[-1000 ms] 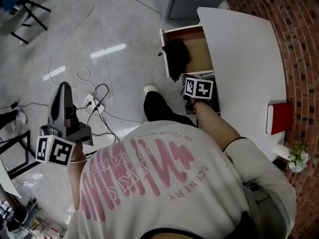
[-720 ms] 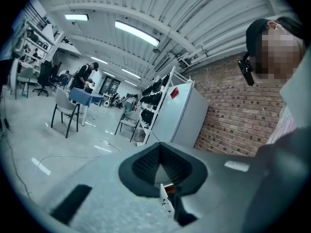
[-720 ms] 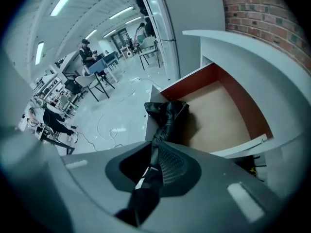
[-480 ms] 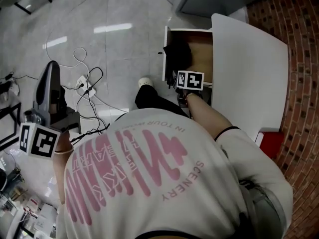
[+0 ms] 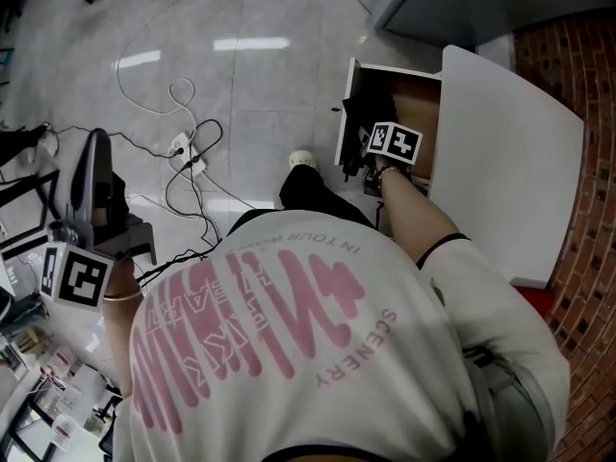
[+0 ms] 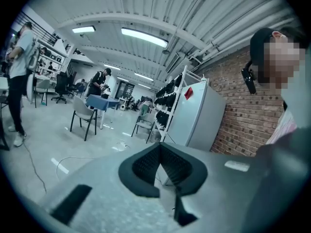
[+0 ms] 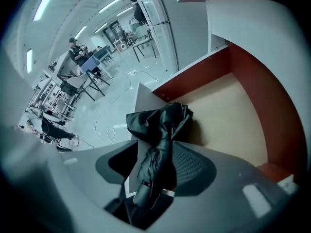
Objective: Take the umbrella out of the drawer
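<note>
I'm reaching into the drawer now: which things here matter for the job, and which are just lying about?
Job: umbrella, drawer, right hand-held gripper, whose jaws have just been opening with the umbrella between them.
Lying about: floor cables, power strip.

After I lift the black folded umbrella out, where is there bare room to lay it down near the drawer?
The white tabletop is bare between the open drawer and the red brick wall. Inside the drawer, the tan bottom right of the black folded umbrella is free too. The grey floor at the left is crowded with cables.
</note>
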Tool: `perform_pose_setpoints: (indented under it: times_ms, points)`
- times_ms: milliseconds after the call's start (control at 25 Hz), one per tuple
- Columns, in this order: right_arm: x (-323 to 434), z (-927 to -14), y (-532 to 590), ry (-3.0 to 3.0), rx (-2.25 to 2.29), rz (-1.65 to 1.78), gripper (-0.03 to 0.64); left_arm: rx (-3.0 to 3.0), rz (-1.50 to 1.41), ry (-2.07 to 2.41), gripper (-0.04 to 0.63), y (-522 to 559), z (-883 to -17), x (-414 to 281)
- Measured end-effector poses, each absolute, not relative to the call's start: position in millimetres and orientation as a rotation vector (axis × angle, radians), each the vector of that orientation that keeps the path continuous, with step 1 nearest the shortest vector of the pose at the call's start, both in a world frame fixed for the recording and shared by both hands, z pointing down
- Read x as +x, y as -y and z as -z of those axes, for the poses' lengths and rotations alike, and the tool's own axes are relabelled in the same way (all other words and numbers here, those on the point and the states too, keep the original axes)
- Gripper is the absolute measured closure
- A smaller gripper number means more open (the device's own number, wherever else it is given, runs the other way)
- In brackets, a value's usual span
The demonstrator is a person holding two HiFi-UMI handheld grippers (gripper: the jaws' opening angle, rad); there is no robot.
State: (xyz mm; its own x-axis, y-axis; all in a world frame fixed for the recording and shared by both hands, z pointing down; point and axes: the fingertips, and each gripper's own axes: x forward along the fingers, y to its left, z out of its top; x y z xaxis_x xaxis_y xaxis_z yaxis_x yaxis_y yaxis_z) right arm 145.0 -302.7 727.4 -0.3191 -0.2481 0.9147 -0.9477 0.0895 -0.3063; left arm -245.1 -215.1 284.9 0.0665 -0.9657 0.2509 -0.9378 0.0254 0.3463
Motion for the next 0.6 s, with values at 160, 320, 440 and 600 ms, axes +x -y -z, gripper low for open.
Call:
perform_pose_setpoints:
  times_ms: [160,320,440,600]
  points:
    - [139,-733,295,1.675,1.167,-1.246,0.37,1.913,0.102,1.891,0.592,207,-287,-252]
    - [145,-741,283,1.642,1.182,-1.261,0.353,1.921,0.087,1.85,0.592,198,-295,-249]
    - [152,-742,275,1.618,1.214,-1.277,0.353,1.897,0.096,1.842,0.592,191,-300,-255]
    - [159,-742,266,1.615,1.218,-1.238,0.333,1.884,0.169,1.846,0.592,167,-303,-264]
